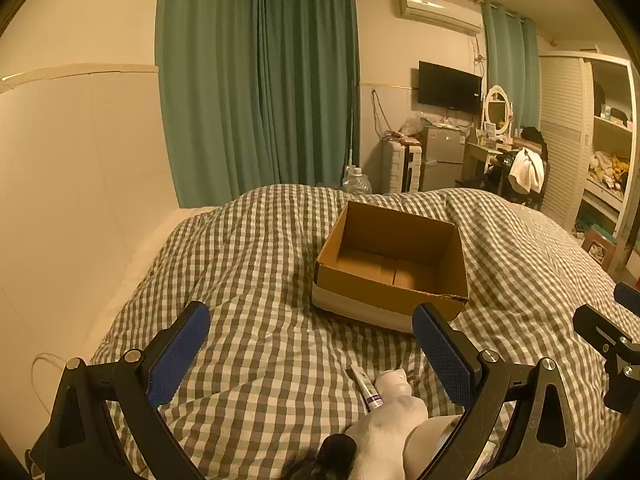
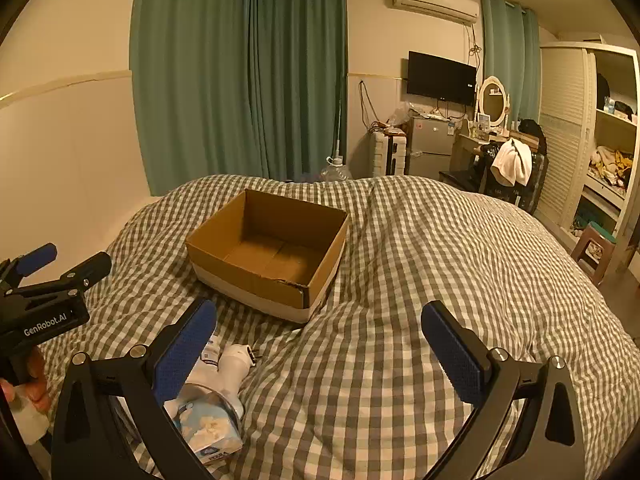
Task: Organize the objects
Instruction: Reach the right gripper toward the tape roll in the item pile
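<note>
both grippers open over a cluttered checked duvet

white bottle (image 1: 394, 420) lies closest, low between the left gripper's (image 1: 310, 354) blue pads (image 1: 180, 354), toward the right-hand pad, with a small white tube (image 1: 366, 388) touching its left side and a dark round object just below it that is too blurred to name. left jaws stand wide apart, holding nothing. ahead of them and slightly right sits the cardboard box (image 1: 390, 292), open-topped, on the checked duvet (image 1: 256, 272).

seen from the right wrist, the right gripper (image 2: 320, 354) is also spread wide and grips nothing; only duvet lies between its fingers. a tissue pack (image 2: 210, 432) and a white plug-like piece (image 2: 236, 364) lie beside its left finger. the box (image 2: 256, 280) rests beyond the jaws, to the left of centre.
</note>
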`<state>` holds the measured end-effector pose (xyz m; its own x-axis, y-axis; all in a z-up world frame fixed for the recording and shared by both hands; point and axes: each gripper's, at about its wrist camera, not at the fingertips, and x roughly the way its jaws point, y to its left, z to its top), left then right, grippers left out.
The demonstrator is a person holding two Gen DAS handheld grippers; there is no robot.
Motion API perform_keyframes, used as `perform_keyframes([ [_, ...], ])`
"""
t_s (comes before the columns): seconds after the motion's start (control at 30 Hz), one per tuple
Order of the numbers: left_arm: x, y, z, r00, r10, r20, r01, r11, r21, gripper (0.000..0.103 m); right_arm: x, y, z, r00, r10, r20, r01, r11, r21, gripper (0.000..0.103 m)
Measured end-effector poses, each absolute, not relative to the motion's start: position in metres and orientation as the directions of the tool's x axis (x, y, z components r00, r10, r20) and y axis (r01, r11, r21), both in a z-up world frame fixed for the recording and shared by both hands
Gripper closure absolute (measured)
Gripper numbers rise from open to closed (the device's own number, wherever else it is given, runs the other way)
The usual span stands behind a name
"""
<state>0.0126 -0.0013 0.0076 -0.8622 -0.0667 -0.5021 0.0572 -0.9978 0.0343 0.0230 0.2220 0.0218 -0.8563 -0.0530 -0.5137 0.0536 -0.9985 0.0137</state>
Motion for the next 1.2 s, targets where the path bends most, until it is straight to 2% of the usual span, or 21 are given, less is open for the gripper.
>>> perform_keyframes([
  [0.4,0.026,-0.009,0.007,-0.856,-0.040,-0.516,0.044,-0.999,0.005,0.000,0.031,0.202,0.027,-0.861,-0.058,-0.505,0.070,-0.998,-0.005,0.000],
  [0.6,0.028,-0.006,0.005,-0.863,-0.066,-0.500,0.057,-0.998,0.034,0.000,0.038,0.196,0.031,-0.872,-0.075,-0.484,0.090,-0.996,-0.008,0.000],
  [0.9,0.029,-0.009,0.000,-0.850,-0.072,-0.522,0.071,-0.997,0.021,0.000,0.035,0.196,0.019,-0.855,-0.093,-0.509,0.108,-0.994,0.000,0.000],
  [1.2,0.043,-0.005,0.011,-0.872,-0.081,-0.483,0.075,-0.997,0.033,0.000,0.047,0.196,0.023,-0.868,-0.100,-0.486,0.115,-0.993,-0.002,0.000],
])
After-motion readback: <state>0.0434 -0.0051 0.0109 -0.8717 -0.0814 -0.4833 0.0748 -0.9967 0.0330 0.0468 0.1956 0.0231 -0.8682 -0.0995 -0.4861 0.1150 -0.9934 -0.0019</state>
